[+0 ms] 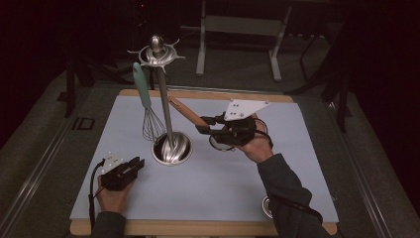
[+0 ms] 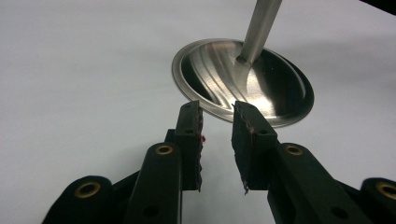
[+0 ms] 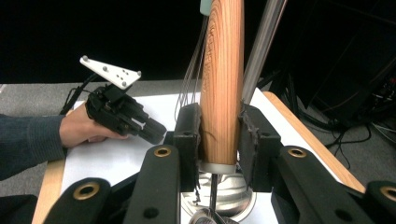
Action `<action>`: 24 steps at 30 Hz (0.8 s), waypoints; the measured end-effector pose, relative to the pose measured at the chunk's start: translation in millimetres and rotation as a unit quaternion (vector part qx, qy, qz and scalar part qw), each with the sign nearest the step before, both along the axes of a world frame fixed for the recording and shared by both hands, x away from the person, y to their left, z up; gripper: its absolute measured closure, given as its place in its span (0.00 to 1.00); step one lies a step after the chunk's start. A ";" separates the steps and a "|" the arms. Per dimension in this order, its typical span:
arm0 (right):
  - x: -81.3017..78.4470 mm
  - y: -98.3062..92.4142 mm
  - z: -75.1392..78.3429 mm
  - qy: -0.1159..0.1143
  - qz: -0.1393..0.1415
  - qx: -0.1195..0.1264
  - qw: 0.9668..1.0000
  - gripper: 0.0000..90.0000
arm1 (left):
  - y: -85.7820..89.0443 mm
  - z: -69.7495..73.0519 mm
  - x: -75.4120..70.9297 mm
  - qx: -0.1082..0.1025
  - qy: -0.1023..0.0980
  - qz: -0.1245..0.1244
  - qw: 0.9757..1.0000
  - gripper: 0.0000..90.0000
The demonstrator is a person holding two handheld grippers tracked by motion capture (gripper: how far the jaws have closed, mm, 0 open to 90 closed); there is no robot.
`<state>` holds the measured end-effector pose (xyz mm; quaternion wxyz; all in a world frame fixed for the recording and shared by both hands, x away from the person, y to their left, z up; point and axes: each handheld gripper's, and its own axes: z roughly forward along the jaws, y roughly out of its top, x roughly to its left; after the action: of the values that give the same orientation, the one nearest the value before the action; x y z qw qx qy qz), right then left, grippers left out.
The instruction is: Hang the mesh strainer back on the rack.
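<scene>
Right hand-held gripper [image 1: 207,125] was pinching the wooden handle [image 3: 223,79] of a utensil, jaws pressed flat on either side of the handle near its lower, metal-collared end. In the high view the handle [image 1: 187,113] was held clear of the worktop [image 1: 297,148], slanting up and away toward the stand's post [image 1: 164,106]; the utensil's working end could not be made out well.

Left hand-held gripper [image 1: 137,165] rested low on the worktop near the stand's shiny round base [image 2: 243,84], jaws spread a little with nothing between them, their tips pointing at the base rim.

The utensil stand [image 1: 157,52] carried a hook ring at the top; a whisk with a pale green handle [image 1: 142,87] was hanging from it beside the post.

Judgement: the step in hand looked like hanging the wooden-handled utensil on a free hook of the ring. To do it well:
- Keep the pinch firm; the handle is smooth and tapered and could slide in the jaws.
- Raise the handle's far end above the ring before moving in, rather than sweeping across.
- Approach on the side away from the whisk so its wires are not knocked.
- The stand is tall on a small base; the left hand-held gripper was well placed to steady that base if the post got nudged.
- Release only once the utensil hangs by its own weight.
</scene>
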<state>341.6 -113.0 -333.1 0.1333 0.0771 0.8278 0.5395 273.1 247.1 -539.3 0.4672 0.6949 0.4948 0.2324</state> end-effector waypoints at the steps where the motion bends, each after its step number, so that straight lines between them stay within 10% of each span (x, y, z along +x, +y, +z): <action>1: 0.0 -0.2 1.2 -0.001 0.000 0.002 1.000 0.78 | 0.0 0.0 -0.1 0.000 0.000 0.000 1.000 0.81; 24: -4.7 -1.7 38.2 -0.031 0.015 0.045 0.998 0.78 | -0.1 0.1 -0.1 0.001 0.000 0.000 1.000 0.81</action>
<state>337.0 -114.8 -294.9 0.1469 0.0537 0.7991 0.5806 273.0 247.0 -539.2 0.4664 0.6954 0.4947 0.2329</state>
